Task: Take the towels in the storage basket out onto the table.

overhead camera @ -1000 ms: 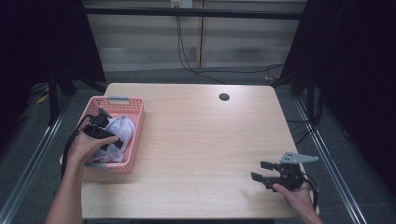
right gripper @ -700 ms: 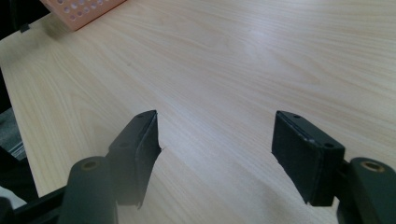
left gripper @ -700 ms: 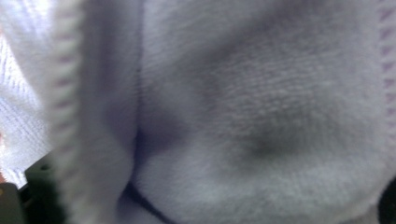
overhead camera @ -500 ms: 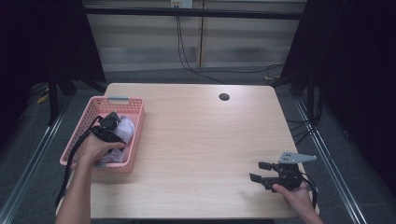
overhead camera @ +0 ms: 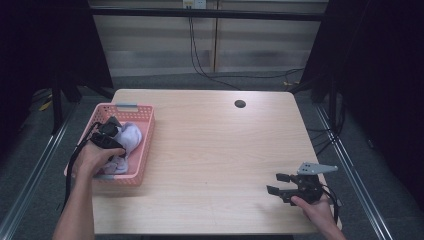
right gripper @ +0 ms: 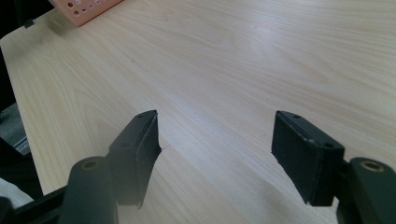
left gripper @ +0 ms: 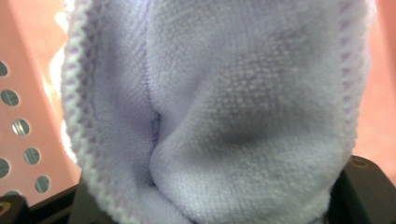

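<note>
left gripper view is showing the lavender cloth (left gripper: 219,112) bulging between the jaws of the left hand-held gripper (overhead camera: 111,134), which have just been closing around it inside the pink basket (overhead camera: 145,150) at the desk's (overhead camera: 215,150) left edge, though whether the pads are pressing yet i cannot tell. the bite is looking like one loose fold, so the cloth could be slipping out on the lift, or dragging the light basket along. the right hand-held gripper (right gripper: 215,154) is resting spread and empty on the desk, well apart.
</note>
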### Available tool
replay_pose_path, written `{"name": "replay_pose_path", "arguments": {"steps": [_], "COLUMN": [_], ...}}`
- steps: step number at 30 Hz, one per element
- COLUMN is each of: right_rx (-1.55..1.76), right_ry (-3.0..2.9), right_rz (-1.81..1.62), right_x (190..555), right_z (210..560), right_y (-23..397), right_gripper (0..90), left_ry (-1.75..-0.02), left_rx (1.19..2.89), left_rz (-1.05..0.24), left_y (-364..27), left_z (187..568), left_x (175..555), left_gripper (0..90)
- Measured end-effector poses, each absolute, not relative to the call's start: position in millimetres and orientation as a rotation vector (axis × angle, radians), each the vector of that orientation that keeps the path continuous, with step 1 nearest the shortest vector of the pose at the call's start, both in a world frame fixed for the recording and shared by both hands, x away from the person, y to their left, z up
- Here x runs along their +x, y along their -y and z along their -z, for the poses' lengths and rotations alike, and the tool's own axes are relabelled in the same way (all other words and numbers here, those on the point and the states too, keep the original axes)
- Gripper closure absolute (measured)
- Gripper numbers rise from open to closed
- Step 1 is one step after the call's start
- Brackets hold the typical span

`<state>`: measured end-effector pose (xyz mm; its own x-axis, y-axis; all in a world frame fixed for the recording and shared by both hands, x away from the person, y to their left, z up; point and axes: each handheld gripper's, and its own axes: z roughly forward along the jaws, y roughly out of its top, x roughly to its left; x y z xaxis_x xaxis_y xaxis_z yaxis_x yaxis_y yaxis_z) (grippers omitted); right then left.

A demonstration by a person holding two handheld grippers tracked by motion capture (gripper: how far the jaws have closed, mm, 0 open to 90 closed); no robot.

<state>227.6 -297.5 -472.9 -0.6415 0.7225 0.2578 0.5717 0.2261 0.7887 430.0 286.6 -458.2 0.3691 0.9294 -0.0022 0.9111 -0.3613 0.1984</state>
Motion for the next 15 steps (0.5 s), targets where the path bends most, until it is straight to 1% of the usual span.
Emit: {"name": "replay_pose_path", "arguments": {"steps": [3,8,13,15], "right_rx": [1.24,1.243,1.237,1.24], "right_ry": [-2.331,-2.327,-2.323,-2.326], "right_rz": [-1.378,-1.384,-1.386,-1.388], "right_x": [227.3,227.2,226.2,225.9], "right_z": [472.6,472.6,472.1,471.8], "right_y": [296.0,298.3,298.1,298.6], "right_gripper": [32.0,32.0,32.0,31.6], "left_ry": [-1.658,-1.633,-1.626,-1.624], "left_rx": [2.451,2.335,2.316,2.282], "left_rz": [-0.15,-0.034,-0.024,-0.015], "left_y": [-289.1,-299.5,-301.4,-302.4], "left_z": [456.1,449.1,444.5,443.3], "left_x": [430.1,426.5,425.1,424.3], "left_gripper": [39.2,39.8,39.2,39.3]}}
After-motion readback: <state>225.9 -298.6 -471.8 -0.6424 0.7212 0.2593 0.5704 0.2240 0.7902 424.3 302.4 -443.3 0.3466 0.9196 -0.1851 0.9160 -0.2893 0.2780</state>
